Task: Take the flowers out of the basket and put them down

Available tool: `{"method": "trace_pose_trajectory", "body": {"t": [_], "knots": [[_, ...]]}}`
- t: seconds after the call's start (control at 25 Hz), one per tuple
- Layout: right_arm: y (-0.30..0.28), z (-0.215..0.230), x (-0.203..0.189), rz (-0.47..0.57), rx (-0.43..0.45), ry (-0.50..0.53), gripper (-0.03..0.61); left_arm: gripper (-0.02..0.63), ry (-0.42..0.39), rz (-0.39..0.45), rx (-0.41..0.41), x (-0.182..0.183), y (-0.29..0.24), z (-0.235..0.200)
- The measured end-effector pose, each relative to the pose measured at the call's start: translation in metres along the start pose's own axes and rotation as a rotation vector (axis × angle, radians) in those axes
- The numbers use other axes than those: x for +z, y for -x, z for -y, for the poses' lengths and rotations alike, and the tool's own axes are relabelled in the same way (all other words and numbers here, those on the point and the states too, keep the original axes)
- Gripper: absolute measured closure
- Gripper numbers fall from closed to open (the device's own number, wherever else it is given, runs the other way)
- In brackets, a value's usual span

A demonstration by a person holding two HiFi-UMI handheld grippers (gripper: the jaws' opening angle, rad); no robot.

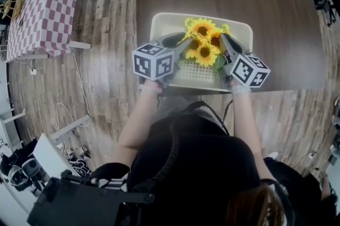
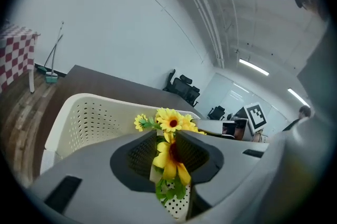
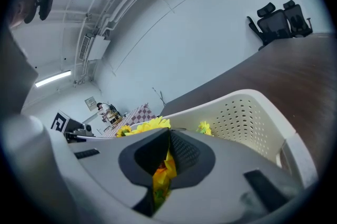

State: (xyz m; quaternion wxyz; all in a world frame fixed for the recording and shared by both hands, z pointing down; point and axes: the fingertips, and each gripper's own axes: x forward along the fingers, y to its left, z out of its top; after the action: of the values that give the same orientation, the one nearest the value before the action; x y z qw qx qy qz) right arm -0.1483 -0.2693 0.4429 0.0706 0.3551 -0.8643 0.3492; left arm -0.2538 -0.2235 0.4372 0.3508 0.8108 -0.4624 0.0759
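A bunch of yellow sunflowers point(image 1: 204, 42) stands in a cream perforated basket point(image 1: 164, 26) on the near edge of a dark table. My left gripper point(image 1: 186, 44) reaches into the bunch from the left and my right gripper point(image 1: 223, 42) from the right. In the left gripper view, a sunflower point(image 2: 169, 157) with green leaves is pinched in the narrow gap of the left gripper point(image 2: 167, 136), with the basket's wall point(image 2: 79, 112) behind. In the right gripper view, the right gripper point(image 3: 168, 133) is shut, yellow petals point(image 3: 160, 175) squeezed between its jaws, more blooms point(image 3: 145, 125) beyond.
The dark brown table point(image 1: 265, 18) stretches away behind the basket. A red-and-white checked table point(image 1: 45, 7) stands at the left on the plank floor, with a white cable point(image 1: 69, 108) lying near it. Black office chairs point(image 2: 181, 86) stand at the table's far end.
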Motion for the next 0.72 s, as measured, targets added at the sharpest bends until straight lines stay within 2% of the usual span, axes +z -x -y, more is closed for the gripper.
{"method": "trace_pose_trajectory", "body": {"t": [0.04,0.16,0.24,0.28,0.44,0.72], "knots": [[0.001,0.001,0.001,0.001,-0.002,-0.003,0.571,0.517,0.010,0.002,-0.005,0.001,-0.001,0.000],[0.001,0.004,0.002,0.008,-0.002,-0.010,0.571,0.523,0.007,-0.017,-0.014,-0.002,-0.004,0.002],[-0.001,0.002,0.000,0.011,0.003,-0.011,0.571,0.578,0.005,-0.028,-0.009,-0.005,-0.005,0.000],[-0.001,0.001,-0.001,0.011,0.007,-0.009,0.571,0.585,0.008,-0.028,-0.008,-0.006,-0.004,0.000],[0.000,-0.007,-0.002,0.019,0.016,0.009,0.571,0.592,0.025,-0.015,-0.014,-0.005,0.000,0.001],[0.005,-0.024,-0.006,0.033,0.053,0.027,0.572,0.601,0.003,0.023,0.019,-0.004,0.011,0.001]]}}
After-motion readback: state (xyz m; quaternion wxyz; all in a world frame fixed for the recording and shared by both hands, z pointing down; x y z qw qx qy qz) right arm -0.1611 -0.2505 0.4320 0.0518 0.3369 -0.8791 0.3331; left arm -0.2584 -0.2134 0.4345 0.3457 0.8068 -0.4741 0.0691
